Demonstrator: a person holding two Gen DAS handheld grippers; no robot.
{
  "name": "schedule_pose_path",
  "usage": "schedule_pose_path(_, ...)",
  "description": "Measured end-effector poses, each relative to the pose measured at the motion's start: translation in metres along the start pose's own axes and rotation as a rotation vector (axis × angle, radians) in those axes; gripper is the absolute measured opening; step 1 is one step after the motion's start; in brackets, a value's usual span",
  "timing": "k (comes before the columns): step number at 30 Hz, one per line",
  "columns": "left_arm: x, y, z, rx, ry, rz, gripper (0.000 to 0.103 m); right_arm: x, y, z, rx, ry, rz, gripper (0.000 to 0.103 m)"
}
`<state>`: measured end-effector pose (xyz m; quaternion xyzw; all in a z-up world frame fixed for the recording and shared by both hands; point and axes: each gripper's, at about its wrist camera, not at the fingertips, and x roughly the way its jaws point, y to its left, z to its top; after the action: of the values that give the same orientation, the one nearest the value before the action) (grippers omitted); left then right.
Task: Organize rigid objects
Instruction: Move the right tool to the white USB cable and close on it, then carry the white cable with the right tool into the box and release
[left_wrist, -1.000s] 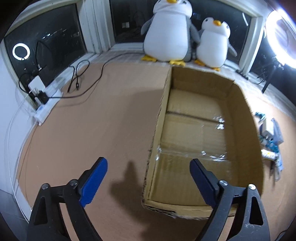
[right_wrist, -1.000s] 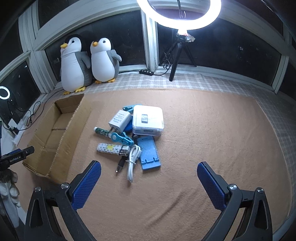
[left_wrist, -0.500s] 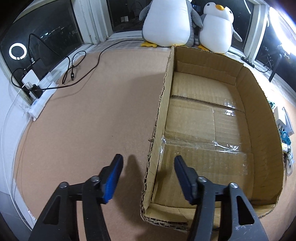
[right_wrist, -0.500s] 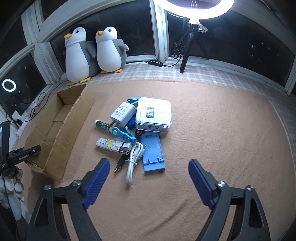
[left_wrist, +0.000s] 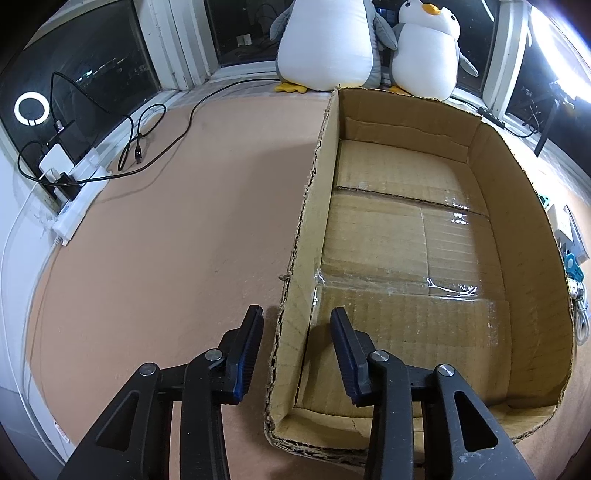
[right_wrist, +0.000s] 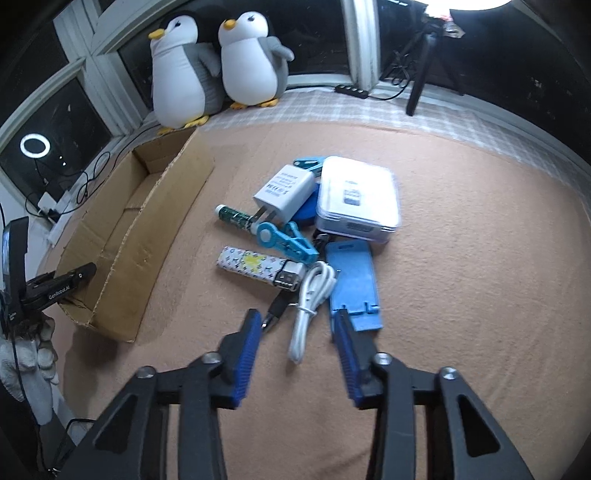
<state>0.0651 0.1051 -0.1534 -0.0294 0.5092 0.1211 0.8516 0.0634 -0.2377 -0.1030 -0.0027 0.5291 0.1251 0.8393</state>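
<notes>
Right gripper (right_wrist: 295, 354), jaws closing on nothing yet, hovers over a white cable (right_wrist: 308, 306) lying lengthwise just ahead. Left gripper (left_wrist: 293, 350) is shut astride the cardboard box (left_wrist: 517, 221) wall, farther away

I see a cardboard box (left_wrist: 424, 229) made of rough brown paper board, with torn, ragged edges and shiny clear tape (left_wrist: 443, 288) across its bottom. It sits on a soft, fuzzy tan cloth (left_wrist: 166, 240) that looks matt. Two plush penguins (right_wrist: 221, 70) look soft and smooth. My jaws have ridged blue pads on matt black plastic arms with shiny metal screws. The white case (right_wrist: 356, 197) is glossy plastic. The blue stand (right_wrist: 354, 280) is smooth plastic. The white cable (right_wrist: 310, 306) looks rubbery and smooth.
</notes>
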Motion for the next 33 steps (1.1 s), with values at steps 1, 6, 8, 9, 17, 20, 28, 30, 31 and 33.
schedule_pose_path(1, 0.0, 0.0, 0.0, 0.001, 0.0, 0.0, 0.041, 0.003, 0.001, 0.001, 0.0, 0.009, -0.009, 0.028)
schedule_pose_path(6, 0.001, 0.001, 0.0, -0.004, -0.001, -0.008, 0.04, 0.015, 0.0, 0.002, 0.007, 0.052, -0.029, 0.023)
schedule_pose_path(8, 0.001, 0.002, 0.0, -0.009, 0.0, -0.012, 0.04, 0.02, -0.002, 0.003, 0.024, 0.068, -0.025, 0.021)
schedule_pose_path(9, 0.001, 0.002, 0.0, -0.01, 0.0, -0.013, 0.04, 0.022, -0.004, 0.004, 0.031, 0.076, -0.023, 0.02)
schedule_pose_path(17, 0.0, 0.003, -0.001, -0.009, -0.001, -0.016, 0.04, 0.039, -0.007, 0.006, 0.048, 0.116, -0.032, 0.019)
schedule_pose_path(20, 0.0, 0.003, -0.002, -0.011, -0.001, -0.018, 0.04, 0.042, -0.009, 0.01, 0.048, 0.117, -0.039, 0.018)
schedule_pose_path(28, 0.0, 0.004, -0.004, -0.019, -0.002, -0.03, 0.04, 0.037, -0.017, 0.004, 0.081, 0.118, -0.016, 0.012)
schedule_pose_path(30, 0.001, 0.005, -0.003, -0.023, 0.0, -0.034, 0.04, 0.034, -0.018, 0.0, 0.096, 0.116, -0.01, 0.012)
schedule_pose_path(31, 0.001, 0.005, -0.003, -0.025, 0.001, -0.037, 0.04, 0.032, -0.019, -0.003, 0.101, 0.114, -0.008, 0.012)
schedule_pose_path(33, 0.001, 0.007, -0.002, -0.032, 0.005, -0.046, 0.04, 0.028, -0.02, -0.008, 0.118, 0.11, 0.001, 0.012)
